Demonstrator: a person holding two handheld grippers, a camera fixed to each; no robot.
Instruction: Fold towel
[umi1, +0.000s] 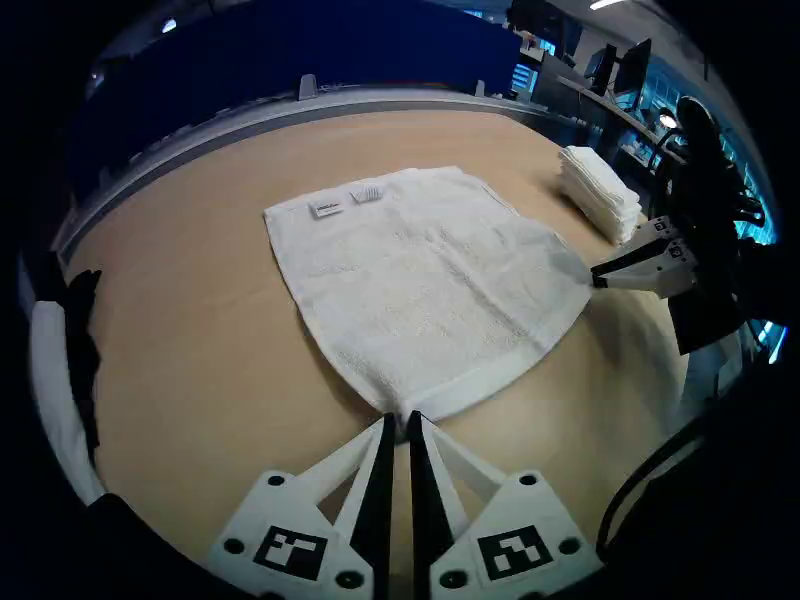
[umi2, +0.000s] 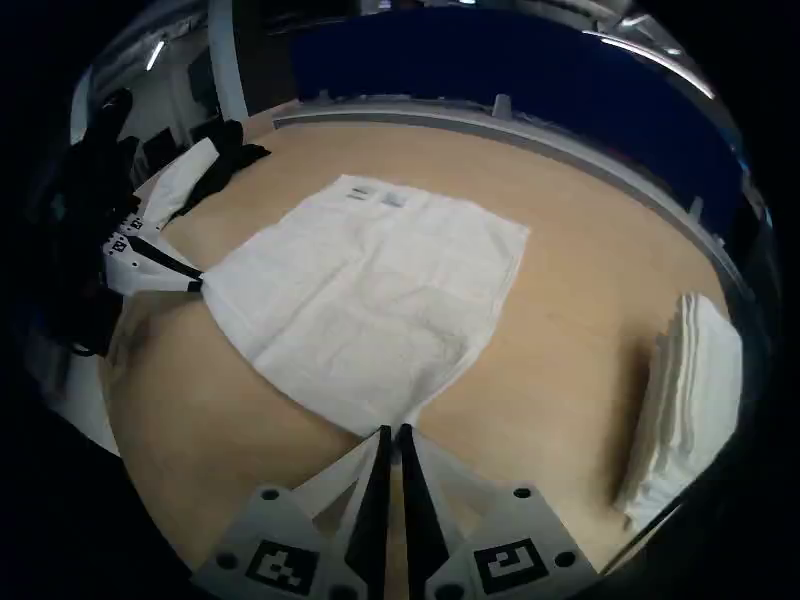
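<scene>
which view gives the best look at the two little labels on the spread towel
The left gripper view: the labels look crisp and clearly separate, side by side at the towel's far edge. The right gripper view shows the labels too, also at the far edge, but smaller and fainter.

1 stack of folded white cloths (umi1: 600, 192) sits on the wooden table (umi1: 200, 330).

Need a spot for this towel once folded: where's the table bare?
Bare wood: a wide patch between towel and dark cloth, a band along the far rail, a strip before the folded stack. Crowded at the towel's corners held by left gripper and right gripper.
</scene>
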